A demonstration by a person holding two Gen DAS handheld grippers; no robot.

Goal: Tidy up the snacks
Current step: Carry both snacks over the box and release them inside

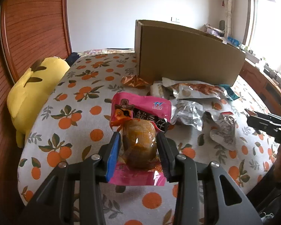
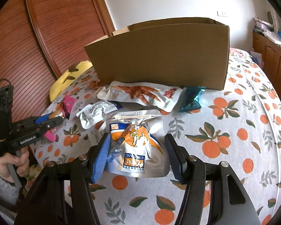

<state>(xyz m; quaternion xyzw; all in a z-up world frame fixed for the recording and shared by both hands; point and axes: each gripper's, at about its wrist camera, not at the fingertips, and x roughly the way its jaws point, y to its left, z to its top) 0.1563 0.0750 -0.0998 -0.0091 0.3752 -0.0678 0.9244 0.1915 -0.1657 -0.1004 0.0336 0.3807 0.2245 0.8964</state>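
Clamped between the pads of the left hand-held gripper (image 1: 138, 140) is a pink plastic snack packet with a brown egg-shaped piece inside (image 1: 140, 129), held above the orange-print bedspread (image 1: 74, 116), in front of the tall open brown cardboard box (image 1: 187, 60). Nearer that box lie silver foil snack bags (image 1: 189, 93). In front of the box too, the right hand-held gripper (image 2: 138, 153) stands wide around a silver, orange and blue foil pouch (image 2: 138, 142); whether both pads touch it I cannot tell.

Cardboard box (image 2: 159, 56) interior hidden; pink packet (image 1: 140, 110) lettering unreadable.
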